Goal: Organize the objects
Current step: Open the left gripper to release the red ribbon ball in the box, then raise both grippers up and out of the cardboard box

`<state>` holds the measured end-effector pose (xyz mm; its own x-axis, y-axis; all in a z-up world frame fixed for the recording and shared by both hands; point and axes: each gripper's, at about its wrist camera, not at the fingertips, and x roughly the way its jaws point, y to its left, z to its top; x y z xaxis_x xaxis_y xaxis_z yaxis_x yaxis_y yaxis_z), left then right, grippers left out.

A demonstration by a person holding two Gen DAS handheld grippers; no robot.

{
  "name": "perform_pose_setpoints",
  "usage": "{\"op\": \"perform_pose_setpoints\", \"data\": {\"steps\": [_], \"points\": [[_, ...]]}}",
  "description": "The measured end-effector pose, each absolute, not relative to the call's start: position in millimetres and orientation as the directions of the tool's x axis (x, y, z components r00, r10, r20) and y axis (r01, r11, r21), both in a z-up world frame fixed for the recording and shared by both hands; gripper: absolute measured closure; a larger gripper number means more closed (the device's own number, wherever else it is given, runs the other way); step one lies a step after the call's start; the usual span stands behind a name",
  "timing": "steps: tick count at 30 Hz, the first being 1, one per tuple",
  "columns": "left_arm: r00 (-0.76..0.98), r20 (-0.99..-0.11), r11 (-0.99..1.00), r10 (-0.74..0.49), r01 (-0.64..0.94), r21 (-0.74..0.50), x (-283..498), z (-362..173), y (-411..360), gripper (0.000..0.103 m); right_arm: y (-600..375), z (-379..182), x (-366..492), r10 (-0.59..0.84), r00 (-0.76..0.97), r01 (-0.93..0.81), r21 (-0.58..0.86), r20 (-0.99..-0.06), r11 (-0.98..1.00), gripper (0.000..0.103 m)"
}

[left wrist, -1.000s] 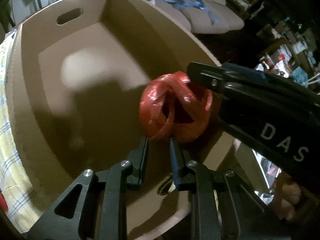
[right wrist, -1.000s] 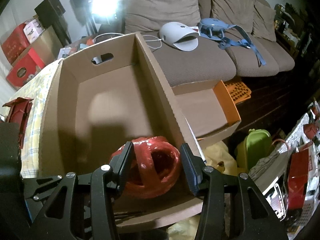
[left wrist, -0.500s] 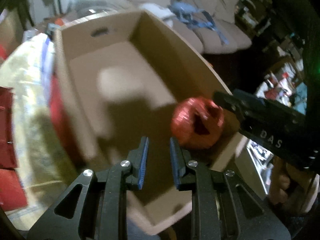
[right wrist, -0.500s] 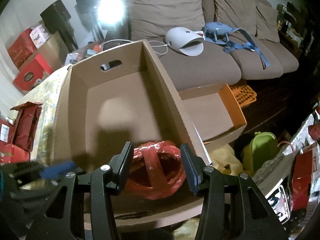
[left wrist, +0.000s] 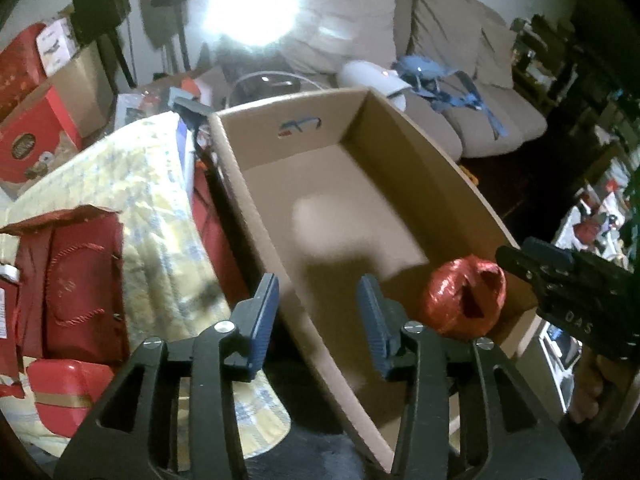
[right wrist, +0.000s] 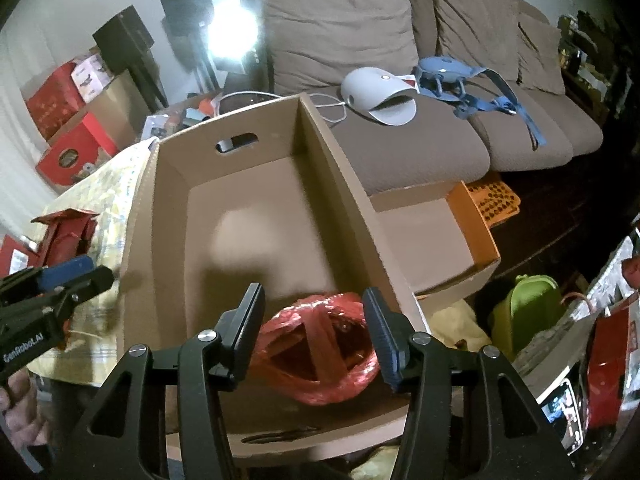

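A red plastic twine roll point(right wrist: 320, 354) lies in the near right corner of a large open cardboard box point(right wrist: 340, 184). My right gripper point(right wrist: 314, 330) is open, its jaws to either side of the roll and apart from it. In the left wrist view the roll point(left wrist: 464, 296) sits in the box point(left wrist: 248, 200) with the right gripper point(left wrist: 560, 280) beside it. My left gripper point(left wrist: 318, 312) is open and empty above the box's left wall. It shows at the left of the right wrist view point(right wrist: 60, 284).
A yellow checked cloth point(left wrist: 140, 184) with red boxes point(left wrist: 68, 280) lies left of the box. A brown sofa point(right wrist: 400, 80) stands behind, with a white device point(right wrist: 376, 96) and blue straps point(right wrist: 460, 76). A smaller open box point(right wrist: 440, 240) and green container point(right wrist: 524, 312) sit at right.
My left gripper has opened, drawn back and swung left, away from the roll. My right gripper has let the roll down into the box corner; its jaws stand apart from it.
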<state>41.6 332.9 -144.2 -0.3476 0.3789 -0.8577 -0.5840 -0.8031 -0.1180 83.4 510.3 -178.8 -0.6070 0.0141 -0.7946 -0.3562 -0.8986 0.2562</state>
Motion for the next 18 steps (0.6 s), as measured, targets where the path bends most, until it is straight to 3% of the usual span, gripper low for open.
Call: {"op": "perform_pose_setpoints", "data": {"steps": [6,9,14,18], "points": [[-0.423,-0.827,-0.814,0.370,-0.577,-0.069,42.7,-129.6,327.5,0.048,507.3,-171.2,82.1,0.008,-0.634,-0.346,0.274,-0.774,-0.898,0.051],[-0.433,-0.821,-0.814,0.372,-0.577,-0.065,39.4,-125.3,323.1,0.036,505.1,-168.3,81.2,0.007,-0.639,-0.343,0.276,-0.769,-0.898,0.049],[-0.452,-0.814,-0.838,0.365,-0.540,-0.076,28.8,-119.6,307.2,0.034,503.1,-159.0,83.7,0.015,-0.666,-0.337,0.283,-0.746,-0.898,0.045],[-0.475,-0.803,-0.849,0.360,-0.523,-0.071,24.6,-113.5,293.5,0.022,499.5,-150.4,84.8,0.012,-0.700,-0.317,0.295,-0.715,-0.901,0.043]]}}
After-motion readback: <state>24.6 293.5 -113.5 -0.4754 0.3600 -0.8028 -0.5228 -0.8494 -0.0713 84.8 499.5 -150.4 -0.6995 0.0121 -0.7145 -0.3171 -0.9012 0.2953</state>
